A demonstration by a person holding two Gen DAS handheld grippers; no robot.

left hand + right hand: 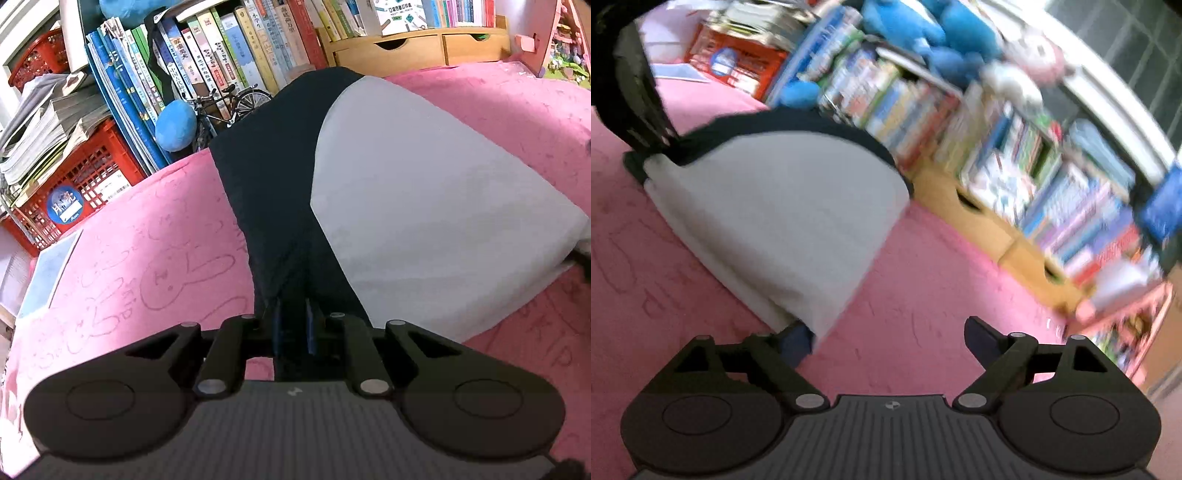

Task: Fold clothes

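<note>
While the left gripper (291,328) pinches the navy-and-grey garment (424,206), the right gripper (886,343) stands spread, garment corner at 10 o'clock.

The garment (424,206) I handled was pale grey with a black band; the cover (147,236) beneath was pink, patterned with outlined rabbits. My grippers (890,343) were black; the crate (85,177) red, the plush toy (175,127) blue.

Left gripper (291,325): fingertips buried in the dark navy fabric of the navy-and-grey garment (424,206). Right wrist view: rows of colourful upright books (1015,177) beyond the fingers smeared by blur, titles unreadable. Garment corner hides the left finger's tip.
</note>
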